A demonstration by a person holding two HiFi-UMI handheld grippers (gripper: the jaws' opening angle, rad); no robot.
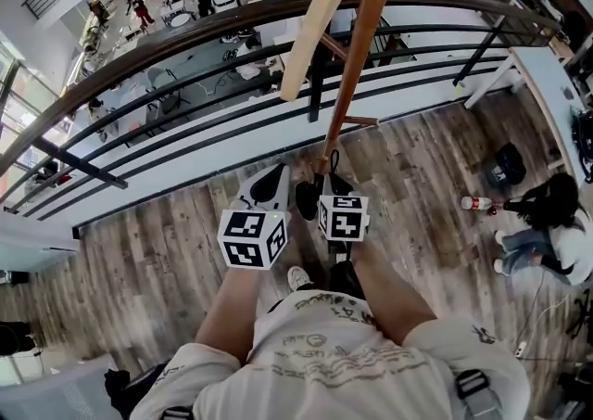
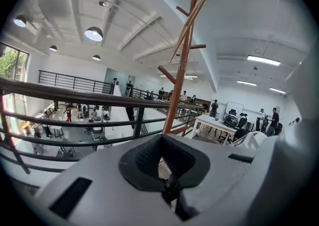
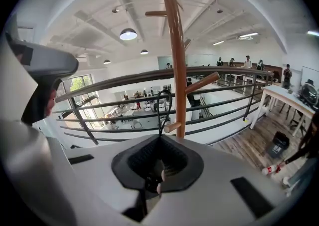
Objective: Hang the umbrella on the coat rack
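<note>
Head view first: looking steeply down, both grippers are held out close together right at the foot of the brown wooden coat rack (image 1: 357, 66), which stands just inside a dark railing (image 1: 185, 43) on a plank floor (image 1: 417, 159). The left gripper (image 1: 271, 184) and right gripper (image 1: 332, 186) are nearly touching, and the black umbrella (image 1: 306, 199) sits tucked between their tips, low down beside the rack's pole. Off to the right, a person (image 1: 547, 214) sits on the floor with a bottle (image 1: 477, 203) lying near them, well apart from the grippers.

Left gripper view: the jaws are drawn in close, with only a sliver of floor showing through, and there's a small dark lump pinched where they meet. It's too small to make out more than that it's black, same as the umbrella. Past the jaws the rack's pole rises at a slight lean, with its pegs sticking out up top. A white table (image 2: 214, 122) sits further back on the right, with people standing around it.

Right gripper view: these jaws are closed on the umbrella's thin black strap loop (image 3: 159, 113), which stands straight up out of them. The loop rises just beside the tip of a low peg (image 3: 174, 126), on the peg's left. Honestly can't tell if it's around the peg or only next to it. The pole is right behind it, and the left gripper shows at the left edge.
</note>
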